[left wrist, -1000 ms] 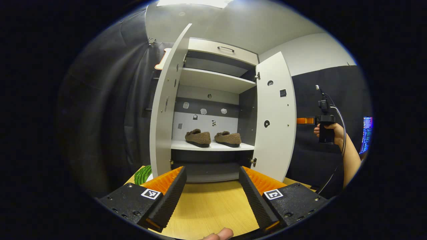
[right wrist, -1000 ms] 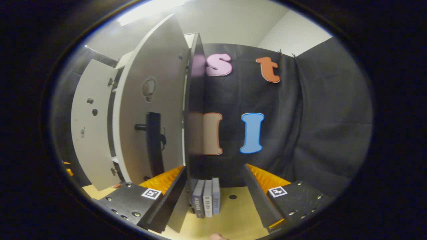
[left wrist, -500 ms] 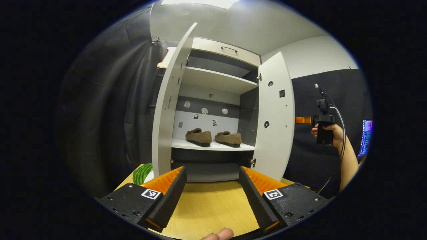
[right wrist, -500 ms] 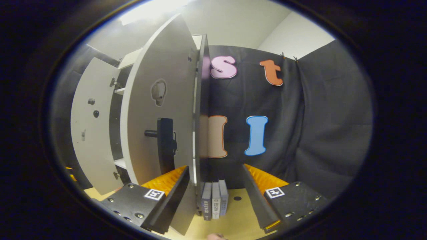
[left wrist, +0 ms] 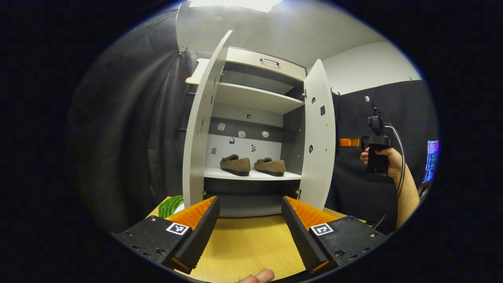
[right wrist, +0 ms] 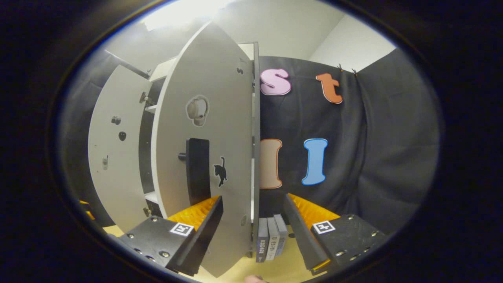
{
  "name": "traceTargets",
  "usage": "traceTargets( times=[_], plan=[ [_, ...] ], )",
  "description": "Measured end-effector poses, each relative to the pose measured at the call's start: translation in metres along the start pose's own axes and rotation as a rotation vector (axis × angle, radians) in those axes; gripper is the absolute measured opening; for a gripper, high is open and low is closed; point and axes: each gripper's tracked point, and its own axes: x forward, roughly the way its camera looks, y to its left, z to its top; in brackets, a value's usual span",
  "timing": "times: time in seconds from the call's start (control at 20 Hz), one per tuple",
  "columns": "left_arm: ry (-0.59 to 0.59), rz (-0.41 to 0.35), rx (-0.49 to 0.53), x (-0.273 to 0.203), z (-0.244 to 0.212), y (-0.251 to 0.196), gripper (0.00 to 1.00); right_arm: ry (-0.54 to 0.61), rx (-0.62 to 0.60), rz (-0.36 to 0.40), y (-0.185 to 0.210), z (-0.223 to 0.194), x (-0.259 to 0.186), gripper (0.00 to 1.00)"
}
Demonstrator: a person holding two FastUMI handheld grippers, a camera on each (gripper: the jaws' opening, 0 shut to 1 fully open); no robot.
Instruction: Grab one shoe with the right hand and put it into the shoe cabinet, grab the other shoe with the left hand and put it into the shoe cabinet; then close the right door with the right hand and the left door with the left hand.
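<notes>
Already both shoes (left wrist: 235,164) (left wrist: 270,166) are sitting side by side on the cabinet shelf (left wrist: 251,174), and you are carrying both tools released. The right door's (right wrist: 220,157) upright free edge is passing between your right tool's (right wrist: 253,232) fingers, apparently untouched. Your left tool (left wrist: 249,232) is hanging back over the desk (left wrist: 247,243), with the left door (left wrist: 198,141) ahead to its left.

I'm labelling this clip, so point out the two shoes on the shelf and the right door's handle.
left shoe (left wrist: 235,164): left gripper view, on its fuzzy upper.
right shoe (left wrist: 270,166): left gripper view, on its fuzzy upper.
door handle (right wrist: 197,171): right gripper view, middle of the dark bar on the door's outer face.
</notes>
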Motion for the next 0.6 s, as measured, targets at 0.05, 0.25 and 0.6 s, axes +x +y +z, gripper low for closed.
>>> traceTargets(
  times=[0.05,0.25,0.6],
  plan=[
    [-0.011,0.002,0.000,0.000,0.002,0.000,0.96,-0.003,-0.007,-0.002,0.004,0.001,0.001,0.95],
    [-0.019,-0.009,0.004,0.000,0.003,-0.005,0.96,-0.009,-0.010,0.007,0.026,0.000,0.006,0.92],
    [-0.009,0.008,-0.010,0.002,0.000,0.004,0.96,0.080,0.153,0.111,0.093,-0.035,0.033,0.95]
  ],
)
